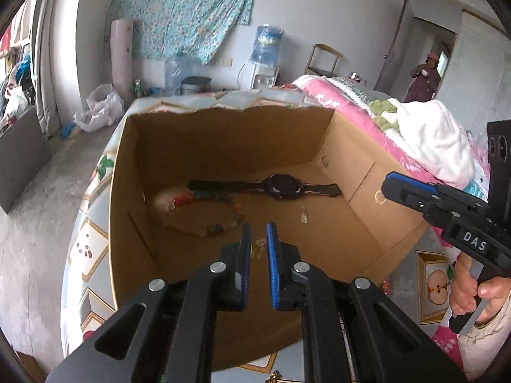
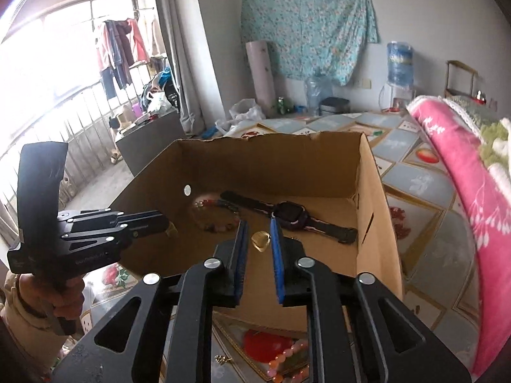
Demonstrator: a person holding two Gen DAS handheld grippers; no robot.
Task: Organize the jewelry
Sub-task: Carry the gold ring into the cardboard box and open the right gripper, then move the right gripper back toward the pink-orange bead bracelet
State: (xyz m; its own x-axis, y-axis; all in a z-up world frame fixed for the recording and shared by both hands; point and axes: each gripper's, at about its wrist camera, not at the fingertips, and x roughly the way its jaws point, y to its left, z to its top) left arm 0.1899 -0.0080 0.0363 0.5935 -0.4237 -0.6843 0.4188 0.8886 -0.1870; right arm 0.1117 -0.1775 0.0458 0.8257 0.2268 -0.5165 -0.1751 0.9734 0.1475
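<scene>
An open cardboard box (image 1: 223,137) (image 2: 370,172) stands on the patterned table. Inside lie a black wristwatch (image 1: 281,186) (image 2: 289,215), a multicoloured bead bracelet (image 1: 204,214) (image 2: 217,217) and a small gold heart pendant (image 2: 260,239), seen faintly in the left wrist view (image 1: 257,249). My left gripper (image 1: 258,228) is open and empty over the box's near side; it also shows in the right wrist view (image 2: 166,223). My right gripper (image 2: 258,223) is open and empty above the pendant; it shows in the left wrist view (image 1: 388,185) over the box's right wall.
A pink bead bracelet (image 2: 287,357) and a small gold piece (image 2: 220,359) lie on the table in front of the box. Pink and white blankets (image 1: 424,137) (image 2: 463,172) are piled to the right. A person (image 1: 424,76) stands in the far doorway.
</scene>
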